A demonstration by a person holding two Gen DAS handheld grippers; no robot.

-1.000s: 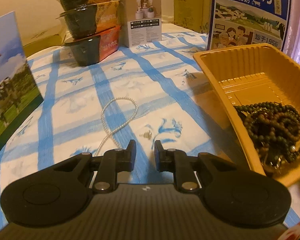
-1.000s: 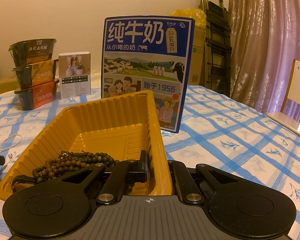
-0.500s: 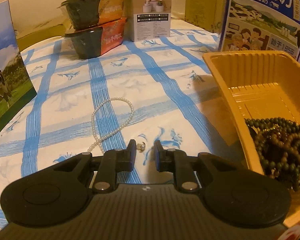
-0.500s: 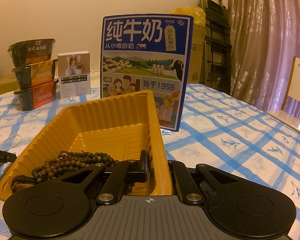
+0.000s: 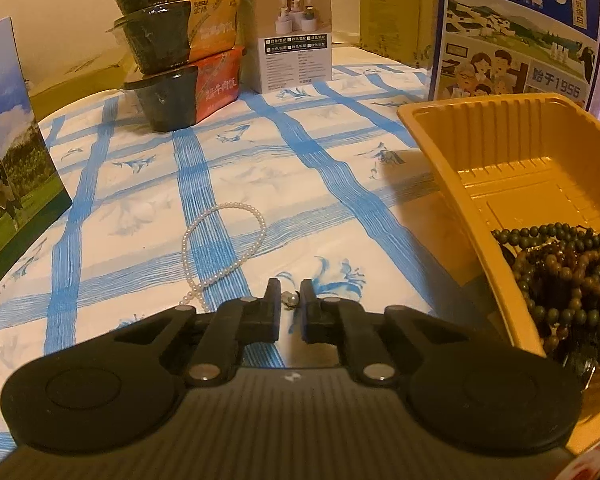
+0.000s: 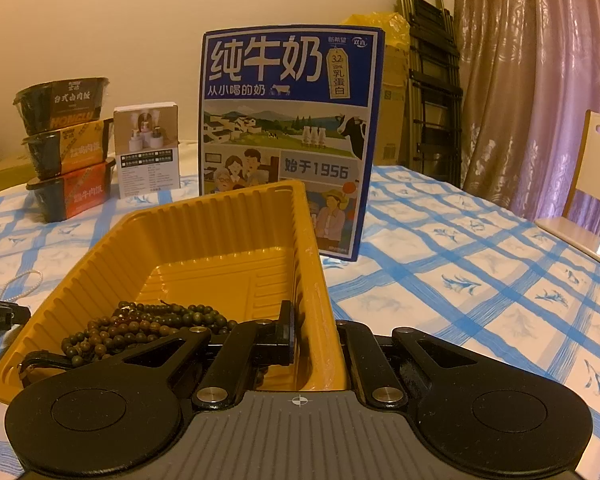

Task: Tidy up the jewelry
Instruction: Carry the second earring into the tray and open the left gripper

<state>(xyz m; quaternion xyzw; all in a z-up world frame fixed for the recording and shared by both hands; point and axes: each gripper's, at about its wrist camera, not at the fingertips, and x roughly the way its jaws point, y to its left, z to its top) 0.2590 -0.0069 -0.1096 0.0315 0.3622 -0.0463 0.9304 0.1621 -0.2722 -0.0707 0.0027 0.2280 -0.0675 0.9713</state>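
Each tool, left and right, was matte black: two round pivot discs, angled linkage arms with silver screws, and a grey ribbed body bearing a small white mark

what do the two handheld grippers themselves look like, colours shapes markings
Both look alike. The left gripper and right gripper each have matte black linkage arms with silver pivot pins, ending in short, blocky black fingers. Two round black discs flank a ribbed grey body, which carries a small white mark at its front edge: a crosshair circle on the right one. No cables, sleeves or hands show.
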